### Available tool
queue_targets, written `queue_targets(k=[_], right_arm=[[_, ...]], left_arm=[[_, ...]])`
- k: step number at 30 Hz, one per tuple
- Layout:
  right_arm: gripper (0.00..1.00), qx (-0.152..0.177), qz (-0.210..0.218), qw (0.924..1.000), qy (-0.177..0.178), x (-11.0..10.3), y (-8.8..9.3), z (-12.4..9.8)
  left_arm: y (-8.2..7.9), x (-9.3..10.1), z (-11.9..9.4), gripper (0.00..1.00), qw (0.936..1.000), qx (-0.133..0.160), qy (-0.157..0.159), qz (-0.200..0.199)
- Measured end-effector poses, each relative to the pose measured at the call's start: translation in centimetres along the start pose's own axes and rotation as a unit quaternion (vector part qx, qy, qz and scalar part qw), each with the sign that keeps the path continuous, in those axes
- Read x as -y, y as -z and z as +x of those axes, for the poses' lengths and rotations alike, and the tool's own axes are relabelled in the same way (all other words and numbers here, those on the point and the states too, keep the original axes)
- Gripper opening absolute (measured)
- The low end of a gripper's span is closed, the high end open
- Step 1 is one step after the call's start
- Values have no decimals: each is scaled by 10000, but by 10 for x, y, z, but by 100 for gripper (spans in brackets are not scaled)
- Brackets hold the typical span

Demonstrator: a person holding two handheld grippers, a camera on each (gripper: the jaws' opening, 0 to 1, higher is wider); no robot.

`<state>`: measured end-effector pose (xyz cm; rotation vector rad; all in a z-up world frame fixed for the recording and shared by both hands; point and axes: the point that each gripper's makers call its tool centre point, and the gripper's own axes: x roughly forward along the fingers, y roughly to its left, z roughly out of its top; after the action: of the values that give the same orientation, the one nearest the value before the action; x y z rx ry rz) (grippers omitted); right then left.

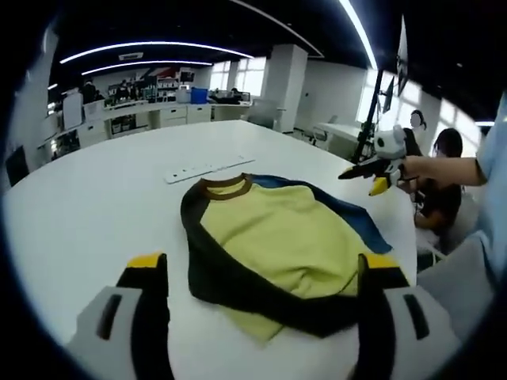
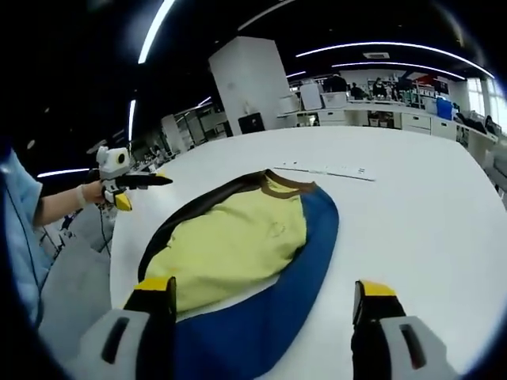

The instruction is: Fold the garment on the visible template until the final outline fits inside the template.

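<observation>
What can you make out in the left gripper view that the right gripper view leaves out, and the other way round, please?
Left gripper view: the garment's near hem with its dark sleeve folded across it, and a seated person beyond the right gripper.
Right gripper view: the broad blue sleeve spread toward the camera, and the left gripper held off the table's edge.
Both share: the yellow garment with its brown collar, the white strip beyond it, the white table, and open jaws holding nothing.

I see the shirt (image 1: 289, 241) flat on the table (image 1: 95, 206), mid-frame in left gripper view; ruler strip (image 1: 207, 169) behind its collar, other gripper (image 1: 372, 176) at right edge.
</observation>
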<state>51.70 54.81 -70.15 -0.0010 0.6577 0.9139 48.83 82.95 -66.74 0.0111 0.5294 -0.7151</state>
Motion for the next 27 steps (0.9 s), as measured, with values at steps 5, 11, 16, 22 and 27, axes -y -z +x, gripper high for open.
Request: queue_targets(k=[5, 11, 16, 22, 27], right_arm=[[92, -12, 19, 10000, 18, -6, 6, -6], [91, -1, 70, 10000, 15, -15, 15, -13], [89, -24, 117, 9999, 64, -18, 25, -19], [81, 18, 142, 9998, 169, -19, 36, -28], [75, 20, 204, 9996, 199, -34, 51, -36]], left_arm=[[6, 7, -12, 96, 9998, 114, -86, -114], [17, 12, -27, 96, 9996, 115, -159, -198], [19, 15, -35, 95, 9993, 163, -227, -245], [27, 18, -35, 95, 9991, 138, -234, -334], [29, 24, -32, 95, 9989, 150, -204, -399]])
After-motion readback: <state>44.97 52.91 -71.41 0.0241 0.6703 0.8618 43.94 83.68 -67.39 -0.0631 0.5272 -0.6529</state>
